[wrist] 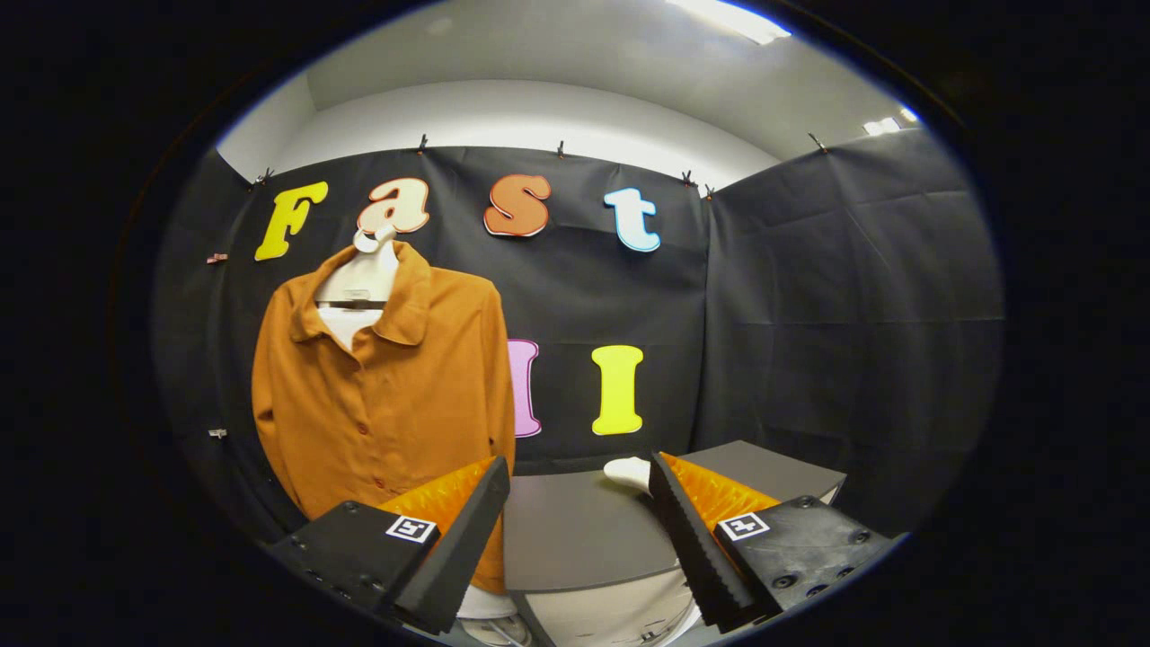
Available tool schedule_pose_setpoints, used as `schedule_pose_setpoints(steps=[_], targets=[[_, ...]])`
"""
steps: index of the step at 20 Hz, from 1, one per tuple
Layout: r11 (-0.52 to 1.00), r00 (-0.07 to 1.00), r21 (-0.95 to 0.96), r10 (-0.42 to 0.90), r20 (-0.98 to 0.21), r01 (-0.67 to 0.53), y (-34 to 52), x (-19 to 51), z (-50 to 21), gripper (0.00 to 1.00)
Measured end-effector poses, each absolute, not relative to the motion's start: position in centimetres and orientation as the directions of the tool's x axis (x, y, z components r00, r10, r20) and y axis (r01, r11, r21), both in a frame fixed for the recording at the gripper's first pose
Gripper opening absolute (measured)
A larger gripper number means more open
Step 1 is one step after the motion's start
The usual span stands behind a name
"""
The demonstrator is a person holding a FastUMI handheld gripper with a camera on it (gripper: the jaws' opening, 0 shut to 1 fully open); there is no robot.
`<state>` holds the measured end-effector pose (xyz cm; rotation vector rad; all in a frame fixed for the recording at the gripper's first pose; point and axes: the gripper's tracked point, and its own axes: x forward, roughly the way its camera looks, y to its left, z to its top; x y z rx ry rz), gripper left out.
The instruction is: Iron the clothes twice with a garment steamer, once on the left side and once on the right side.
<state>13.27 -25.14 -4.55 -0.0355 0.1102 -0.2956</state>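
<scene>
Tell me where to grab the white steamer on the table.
Take the steamer by its rounded end, lying low on the grey table: come from above, probably. Its rest hides behind one finger of the open, empty tongs.

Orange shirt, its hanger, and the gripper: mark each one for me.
Orange shirt (pixel 395 395): gripper view, on the front panel beside the button row.
Hanger (pixel 359 283): gripper view, on the pale shoulder piece inside the open collar.
Gripper (pixel 579 481): gripper view, midway between the open fingertips, nothing held.
</scene>
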Motion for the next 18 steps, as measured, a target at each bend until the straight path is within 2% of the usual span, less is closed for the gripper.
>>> schedule_pose_setpoints(steps=[8,18], targets=[[0.952,0.917,-0.04,-0.304,-0.26,0.304,-33.4,18.6,-10.7,0.98],[0.96,0.827,-0.02,-0.252,-0.502,0.28,-38.1,23.8,-18.9,0.98]])
